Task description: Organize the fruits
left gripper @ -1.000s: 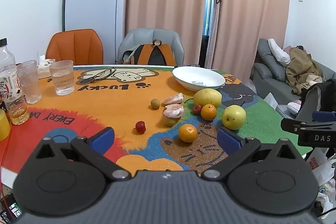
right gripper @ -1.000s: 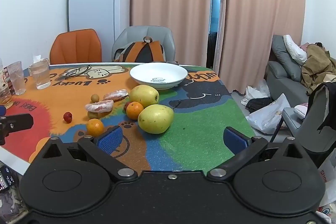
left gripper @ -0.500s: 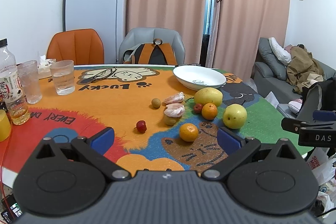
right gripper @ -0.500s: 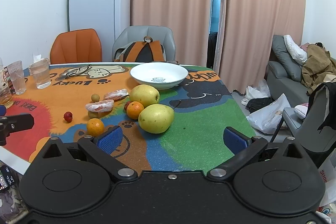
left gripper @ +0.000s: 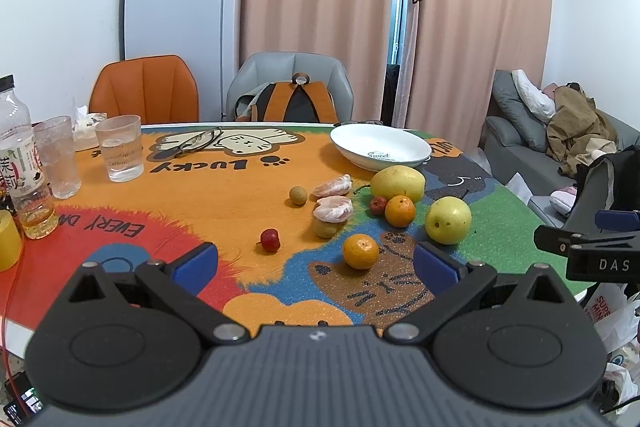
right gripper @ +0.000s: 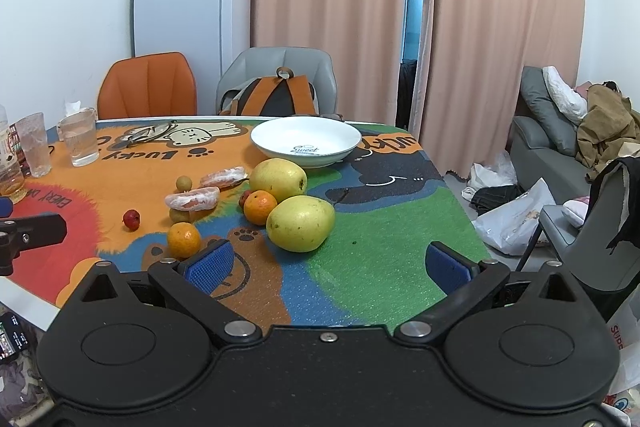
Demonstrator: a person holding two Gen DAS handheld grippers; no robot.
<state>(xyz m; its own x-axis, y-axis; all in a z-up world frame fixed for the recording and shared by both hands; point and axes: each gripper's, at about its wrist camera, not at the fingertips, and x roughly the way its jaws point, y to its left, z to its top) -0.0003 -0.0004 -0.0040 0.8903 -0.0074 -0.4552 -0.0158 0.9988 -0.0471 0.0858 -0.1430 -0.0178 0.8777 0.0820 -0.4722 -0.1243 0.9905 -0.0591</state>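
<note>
Loose fruit lies on a colourful table mat: two yellow pears (left gripper: 448, 220) (left gripper: 397, 183), two oranges (left gripper: 360, 251) (left gripper: 400, 211), peeled citrus pieces (left gripper: 333, 208), a small red fruit (left gripper: 270, 239) and a brown longan (left gripper: 298, 195). A white bowl (left gripper: 380, 147) stands empty behind them. My left gripper (left gripper: 316, 263) hovers open over the near edge, short of the fruit. My right gripper (right gripper: 328, 265) is open too, just in front of the nearer pear (right gripper: 301, 223), the front orange (right gripper: 183, 239) by its left pad. The bowl (right gripper: 306, 139) sits beyond.
Two glasses (left gripper: 120, 147) and a bottle (left gripper: 22, 163) stand at the left of the table, with spectacles (left gripper: 200, 141) at the back. An orange chair (left gripper: 144, 89) and a grey chair with a backpack (left gripper: 290, 103) are behind. A sofa (right gripper: 560, 147) and bags (right gripper: 516, 215) are right.
Both grippers have crept very slightly nearer to the fruit. Nothing on the table has moved and both stay open.
</note>
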